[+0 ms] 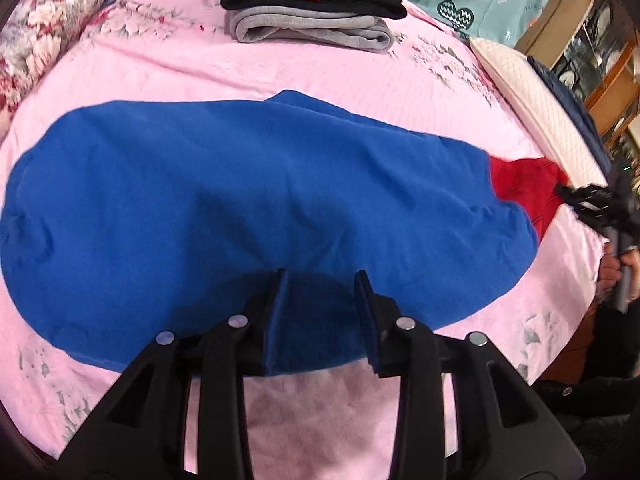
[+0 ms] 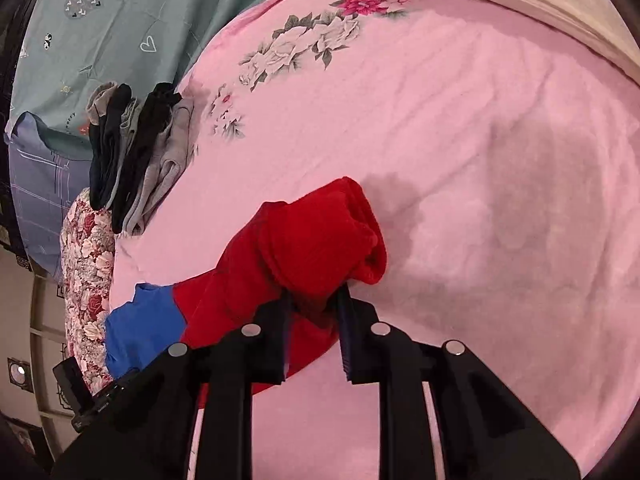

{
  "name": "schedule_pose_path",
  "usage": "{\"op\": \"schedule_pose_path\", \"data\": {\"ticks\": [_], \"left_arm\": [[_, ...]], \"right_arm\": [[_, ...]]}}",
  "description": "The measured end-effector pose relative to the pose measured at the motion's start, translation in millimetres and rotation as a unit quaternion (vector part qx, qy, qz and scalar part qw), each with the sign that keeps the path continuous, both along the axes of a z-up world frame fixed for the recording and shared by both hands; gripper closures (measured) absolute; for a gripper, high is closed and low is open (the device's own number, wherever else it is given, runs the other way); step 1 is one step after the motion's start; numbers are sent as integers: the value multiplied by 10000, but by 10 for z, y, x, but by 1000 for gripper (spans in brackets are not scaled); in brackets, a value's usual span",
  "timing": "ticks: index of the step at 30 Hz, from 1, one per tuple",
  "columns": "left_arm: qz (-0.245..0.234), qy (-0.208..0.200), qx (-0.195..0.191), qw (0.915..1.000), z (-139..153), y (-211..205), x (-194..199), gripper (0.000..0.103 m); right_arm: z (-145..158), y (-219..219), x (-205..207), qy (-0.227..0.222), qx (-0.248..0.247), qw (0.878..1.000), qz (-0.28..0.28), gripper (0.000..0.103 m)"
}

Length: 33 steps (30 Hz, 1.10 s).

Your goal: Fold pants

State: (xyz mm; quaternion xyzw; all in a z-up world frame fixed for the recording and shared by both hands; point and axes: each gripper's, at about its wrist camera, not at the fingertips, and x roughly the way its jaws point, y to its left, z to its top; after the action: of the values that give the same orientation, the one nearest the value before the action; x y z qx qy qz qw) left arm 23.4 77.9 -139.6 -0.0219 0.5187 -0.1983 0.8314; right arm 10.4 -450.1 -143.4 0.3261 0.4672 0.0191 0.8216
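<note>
Blue pants (image 1: pixel 248 208) with a red waistband (image 1: pixel 524 186) lie spread flat across a pink bedsheet (image 1: pixel 320 76). My left gripper (image 1: pixel 322 276) is open, its fingers hovering over the near edge of the blue fabric, holding nothing. My right gripper (image 2: pixel 316 294) is at the red waistband end (image 2: pixel 316 240), and its fingers stand a little apart around a bunched fold of red cloth, which rises above the sheet. It also shows in the left wrist view (image 1: pixel 592 200) at the far right, touching the red end. The blue cloth (image 2: pixel 144 328) shows low left in the right wrist view.
A stack of folded black and grey clothes (image 1: pixel 312 0) sits at the far side of the bed; it also shows in the right wrist view (image 2: pixel 136 152). A floral pillow (image 1: pixel 44 28) lies at the far left, a white quilted pillow (image 1: pixel 536 100) at the right edge. Wooden furniture (image 1: pixel 592 40) stands beyond.
</note>
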Motion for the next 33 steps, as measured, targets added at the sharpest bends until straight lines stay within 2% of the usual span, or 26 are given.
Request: {"op": "schedule_pose_path", "data": {"ticks": [5, 6, 8, 9, 11, 12, 14, 15, 17, 19, 21, 22, 24, 27, 28, 30, 33], "left_arm": [[-58, -139, 94, 9998, -12, -20, -70, 69], [-77, -154, 90, 9998, -21, -21, -73, 69], [-118, -155, 104, 9998, -26, -15, -72, 69], [-135, -171, 97, 9997, -21, -32, -21, 69], [-171, -209, 17, 9996, -22, -3, -35, 69], [-169, -212, -42, 9996, -30, -7, -22, 69], [-162, -209, -148, 9995, -38, 12, -5, 69], [-159, -209, -185, 9995, -40, 20, -6, 69], [-164, -239, -201, 9994, -43, 24, -19, 69], [-177, -283, -202, 9992, -50, 26, -32, 69], [-181, -294, -225, 9991, -52, 36, -46, 69], [-186, -289, -232, 9991, -51, 41, -52, 69], [-180, -278, -253, 9991, -49, 48, -64, 69], [-156, -263, -303, 9991, -48, 67, -83, 69], [-145, -260, -319, 9990, -47, 74, -93, 69], [-151, -271, -331, 9990, -48, 85, -115, 69], [-190, -293, -349, 9988, -47, 102, -141, 69]], "right_arm": [[267, 62, -408, -76, -125, 9988, -458, 84], [252, 71, -444, -32, -169, 9986, -502, 84], [105, 101, -407, 335, -398, 9973, -521, 83], [8, 126, -361, 596, -557, 9954, -495, 75], [19, 143, -331, 688, -718, 9937, -524, 64], [65, 133, -335, 823, -879, 9910, -589, 51], [306, 142, -355, 720, -1318, 9856, -780, 49], [469, 206, -344, 643, -1739, 9790, -847, 49], [769, 417, -275, 350, -2329, 9692, -726, 48], [1001, 793, -96, -5, -2388, 9710, -150, 43], [1089, 1299, 162, -339, -2101, 9734, 853, 40], [1076, 1627, 341, -441, -1855, 9699, 1516, 40], [980, 2236, 673, -506, -1459, 9544, 2554, 40], [757, 3123, 1148, -469, -1536, 9197, 3582, 40], [657, 3411, 1301, -425, -1736, 9073, 3807, 41], [509, 3724, 1492, -297, -1999, 8917, 4050, 44], [334, 3975, 1703, -86, -2291, 8793, 4175, 48]]}}
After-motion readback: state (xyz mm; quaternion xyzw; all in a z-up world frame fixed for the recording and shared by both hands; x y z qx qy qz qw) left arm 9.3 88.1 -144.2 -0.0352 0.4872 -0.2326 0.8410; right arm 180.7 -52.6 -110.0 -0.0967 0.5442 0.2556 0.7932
